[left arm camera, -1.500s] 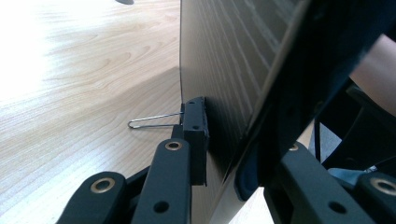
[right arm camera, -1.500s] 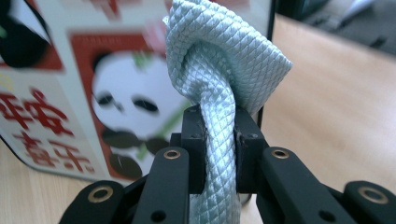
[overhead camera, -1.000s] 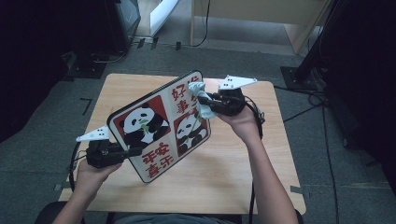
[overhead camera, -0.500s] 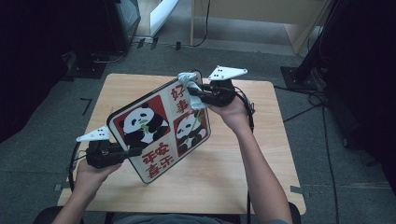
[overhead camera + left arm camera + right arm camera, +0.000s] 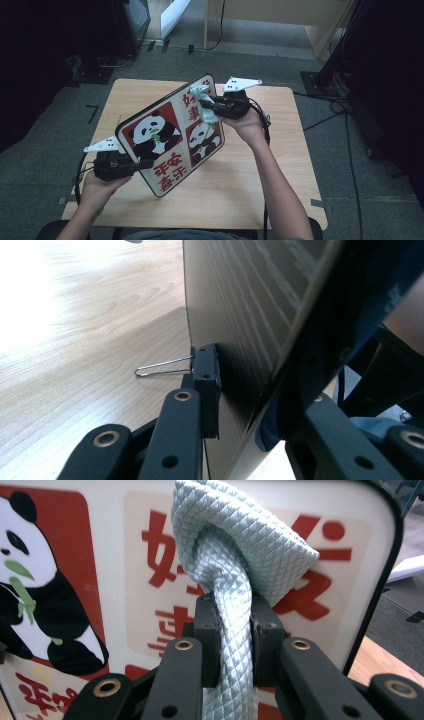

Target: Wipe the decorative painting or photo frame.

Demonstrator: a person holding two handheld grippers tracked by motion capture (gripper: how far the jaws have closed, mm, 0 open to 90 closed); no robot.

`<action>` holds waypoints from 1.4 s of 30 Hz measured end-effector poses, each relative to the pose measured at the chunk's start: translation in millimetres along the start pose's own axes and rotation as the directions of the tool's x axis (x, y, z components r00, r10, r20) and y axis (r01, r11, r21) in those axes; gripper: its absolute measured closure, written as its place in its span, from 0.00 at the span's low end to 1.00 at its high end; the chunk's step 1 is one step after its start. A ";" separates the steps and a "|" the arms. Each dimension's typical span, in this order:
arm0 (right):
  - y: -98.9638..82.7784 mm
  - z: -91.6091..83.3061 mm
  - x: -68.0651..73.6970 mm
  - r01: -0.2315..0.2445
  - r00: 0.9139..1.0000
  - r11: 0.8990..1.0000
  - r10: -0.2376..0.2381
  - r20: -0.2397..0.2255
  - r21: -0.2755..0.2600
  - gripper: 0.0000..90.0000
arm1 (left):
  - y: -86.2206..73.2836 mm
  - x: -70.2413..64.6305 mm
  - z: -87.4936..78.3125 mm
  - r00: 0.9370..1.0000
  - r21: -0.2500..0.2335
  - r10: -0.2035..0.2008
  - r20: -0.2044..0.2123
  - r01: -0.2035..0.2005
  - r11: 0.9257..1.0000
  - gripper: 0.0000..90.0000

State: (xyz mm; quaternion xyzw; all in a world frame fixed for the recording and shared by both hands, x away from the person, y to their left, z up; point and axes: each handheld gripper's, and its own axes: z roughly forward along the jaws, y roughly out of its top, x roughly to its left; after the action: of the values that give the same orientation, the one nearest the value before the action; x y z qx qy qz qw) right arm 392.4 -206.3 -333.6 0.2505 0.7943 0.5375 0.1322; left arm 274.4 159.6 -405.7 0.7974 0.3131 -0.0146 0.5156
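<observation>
Right claw has slid its pinched cloth up the panda board toward the top corner, left claw clamped on board edge, wiping underway, lower face left

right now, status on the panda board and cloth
Left gripper clamped on panda board's lower edge, board tilted up off table. Right gripper shut on pale cloth, cloth at board's face. Nothing in the way.

Panda board looks smooth, glossy printed plastic; the cloth is a quilted, slightly shiny pale-blue weave; desk is light matt wood grain; jaws matt black plastic.
</observation>
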 end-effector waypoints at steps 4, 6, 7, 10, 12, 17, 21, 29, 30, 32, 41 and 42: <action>-2.6 1.2 -0.5 -0.009 1.000 1.000 0.009 -0.010 0.003 0.87 | 0.5 0.1 -0.1 1.000 0.006 -0.004 0.005 0.004 1.000 0.83; -3.0 1.1 -0.4 -0.013 1.000 1.000 0.013 -0.011 0.003 0.87 | 0.7 0.0 -0.1 1.000 0.007 -0.003 0.003 0.003 1.000 0.83; -3.0 1.1 -0.4 -0.013 1.000 1.000 0.013 -0.011 0.003 0.87 | 0.7 0.0 -0.1 1.000 0.007 -0.003 0.003 0.003 1.000 0.83; -4.3 1.4 0.1 -0.013 1.000 1.000 0.013 -0.013 0.008 0.86 | 0.7 -0.2 0.0 1.000 0.006 -0.003 0.003 0.003 1.000 0.83; -6.7 1.9 0.6 0.001 1.000 1.000 -0.001 -0.011 -0.001 0.86 | 0.8 -0.4 0.0 1.000 0.008 0.001 0.000 -0.001 1.000 0.83; -12.8 3.7 -0.3 0.018 1.000 1.000 -0.018 -0.018 -0.004 0.86 | 1.0 -0.8 0.7 1.000 0.009 0.001 0.004 -0.001 1.000 0.82; -18.4 4.6 -0.7 0.007 1.000 1.000 -0.007 -0.020 0.013 0.86 | 1.4 -1.1 1.1 1.000 0.012 0.004 0.006 -0.004 1.000 0.82; -29.4 6.0 -0.7 -0.003 1.000 1.000 0.004 -0.024 0.027 0.86 | 1.0 -1.6 1.1 1.000 0.012 0.001 0.005 -0.001 1.000 0.82; -31.0 6.3 -0.8 -0.003 1.000 1.000 0.003 -0.026 0.026 0.86 | 1.0 -1.7 1.0 1.000 0.013 0.001 0.006 -0.001 1.000 0.82; -32.5 6.7 -0.7 -0.006 1.000 1.000 0.007 -0.026 0.025 0.86 | 1.0 -1.9 1.1 1.000 0.013 0.004 0.004 -0.004 1.000 0.82; -45.3 8.1 -0.5 -0.013 1.000 0.999 0.015 -0.028 0.044 0.85 | 1.2 -1.6 1.1 1.000 0.013 0.005 0.008 -0.005 1.000 0.82; -46.8 8.2 -0.4 -0.019 0.999 0.999 0.020 -0.027 0.045 0.85 | 1.2 -1.6 1.1 1.000 0.013 0.005 0.008 -0.005 1.000 0.82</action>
State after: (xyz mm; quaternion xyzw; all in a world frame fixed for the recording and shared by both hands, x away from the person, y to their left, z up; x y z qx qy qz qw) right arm 384.7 -213.9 -379.9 0.2538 0.8053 0.5242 0.1106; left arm 274.0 157.6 -404.7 0.8016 0.3089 -0.0187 0.5116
